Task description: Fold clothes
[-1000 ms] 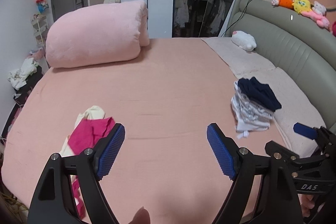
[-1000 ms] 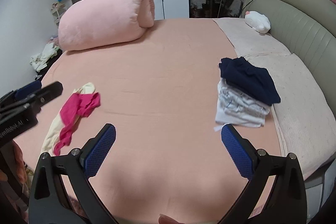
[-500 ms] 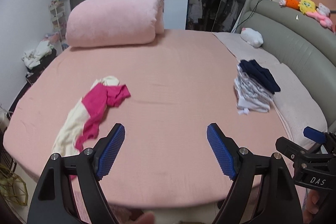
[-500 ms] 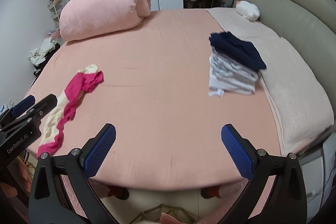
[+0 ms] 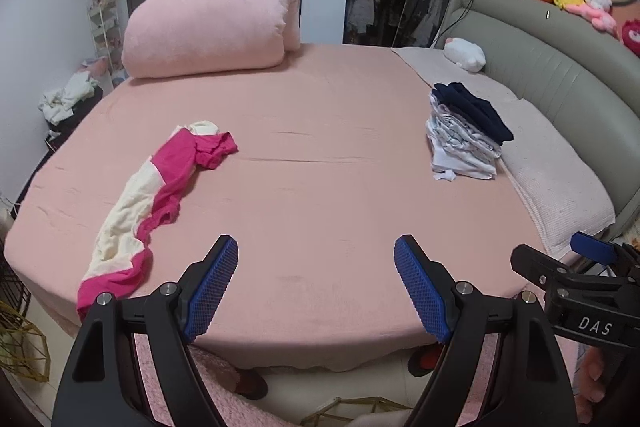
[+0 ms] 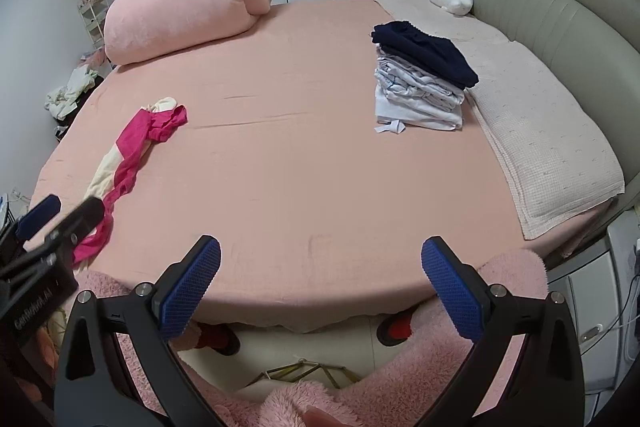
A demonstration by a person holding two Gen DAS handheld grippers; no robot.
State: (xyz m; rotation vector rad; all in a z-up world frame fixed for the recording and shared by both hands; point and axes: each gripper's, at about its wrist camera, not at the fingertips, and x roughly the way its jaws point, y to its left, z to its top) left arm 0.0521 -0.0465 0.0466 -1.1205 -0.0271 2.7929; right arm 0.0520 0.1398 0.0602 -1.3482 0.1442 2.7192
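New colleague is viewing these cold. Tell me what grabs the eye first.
The crumpled pink-and-cream garment lies unfolded near the bed's left edge. Opposite, by the headboard, sits a neat folded stack topped with a navy piece. The big rolled pink duvet fills the far side.

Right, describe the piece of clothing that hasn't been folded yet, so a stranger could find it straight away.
Start from the big pink bed. On its left side, opposite the folded stack near the grey headboard, lies a garment strung out in a long crumpled strip. It is the only hot-pink and cream piece, loose and unfolded.
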